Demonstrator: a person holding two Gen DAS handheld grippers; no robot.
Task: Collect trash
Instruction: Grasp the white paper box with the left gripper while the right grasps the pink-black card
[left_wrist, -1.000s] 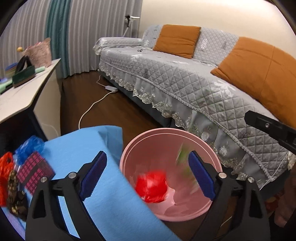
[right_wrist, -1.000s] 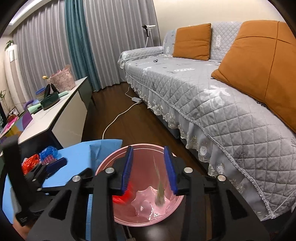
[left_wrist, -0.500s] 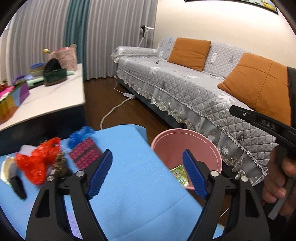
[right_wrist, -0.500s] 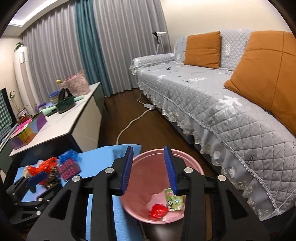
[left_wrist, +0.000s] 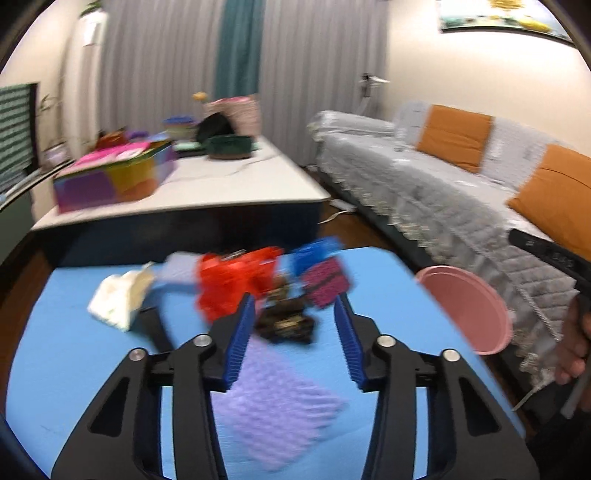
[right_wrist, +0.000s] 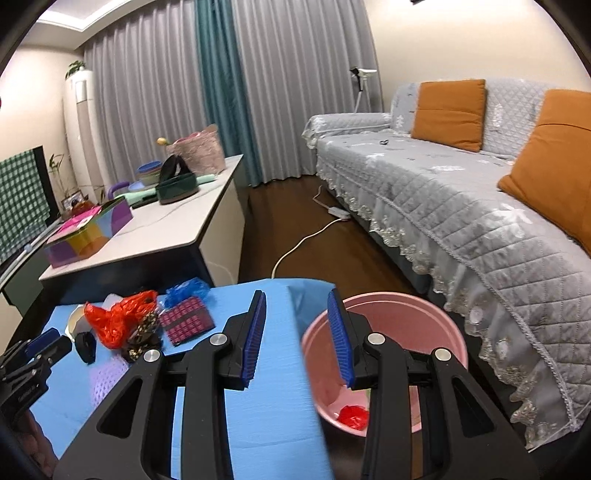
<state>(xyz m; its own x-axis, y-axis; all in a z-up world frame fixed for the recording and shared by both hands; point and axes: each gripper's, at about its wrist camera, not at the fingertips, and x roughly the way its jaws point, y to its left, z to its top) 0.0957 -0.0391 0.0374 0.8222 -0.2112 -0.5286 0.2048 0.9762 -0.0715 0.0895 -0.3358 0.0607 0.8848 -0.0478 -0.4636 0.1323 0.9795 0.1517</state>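
A miss is the likeliest fault: the left view is smeared by motion, and the left gripper (left_wrist: 293, 334) is being narrowed while the dark wrapper (left_wrist: 286, 323) is only framed between its fingers, not seen to be pressed. If the jaws are shut before the pads are settled, the wrapper could be nudged aside or a neighbouring piece dragged along, since the red bag (left_wrist: 232, 282) at 10 o'clock and the magenta packet (left_wrist: 327, 286) at 1 o'clock are crowded against it. The lilac sheet (left_wrist: 275, 417), at 6 o'clock under the fingers, could be snagged too.

The left jaws are partly apart and closing, with nothing yet gripped. The right gripper (right_wrist: 297, 339) is held partly apart and empty, over the mat (right_wrist: 266, 406) edge beside the bin (right_wrist: 448, 332). The remaining trash is heaped on the mat at 10 o'clock in the right view; a red scrap (right_wrist: 354, 415) is already lying in the bin.
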